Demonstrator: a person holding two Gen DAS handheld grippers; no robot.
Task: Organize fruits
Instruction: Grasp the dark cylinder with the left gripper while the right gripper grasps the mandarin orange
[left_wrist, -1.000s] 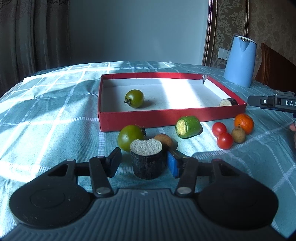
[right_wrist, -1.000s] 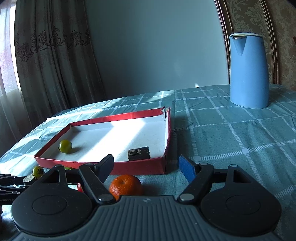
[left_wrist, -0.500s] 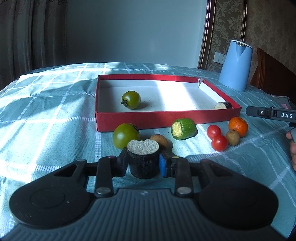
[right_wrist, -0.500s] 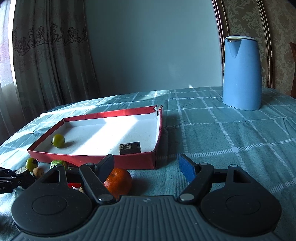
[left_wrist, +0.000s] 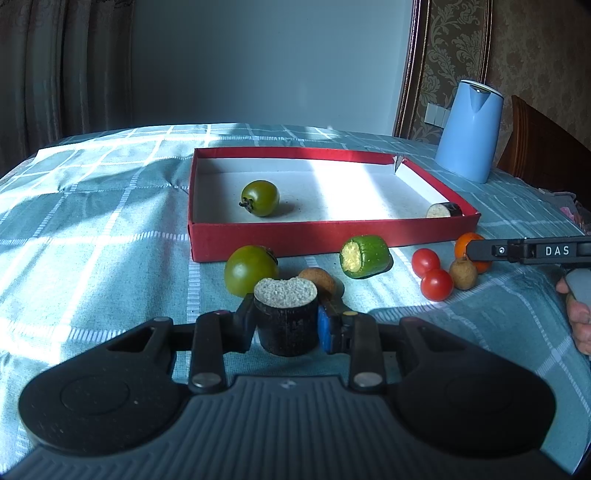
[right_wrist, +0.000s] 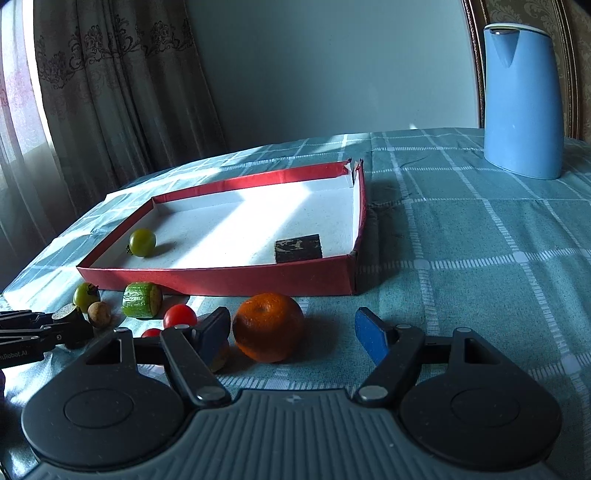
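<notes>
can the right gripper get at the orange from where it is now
Probably yes. The right gripper is open, and the orange sits on the tablecloth between its fingers, nearer the left one. Nothing blocks it; the red box lies beyond.

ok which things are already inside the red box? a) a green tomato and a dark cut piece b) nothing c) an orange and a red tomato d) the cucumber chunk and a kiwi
a: inside the red box lie only a green tomato and a dark cut piece; the orange sits outside on the cloth.
</notes>
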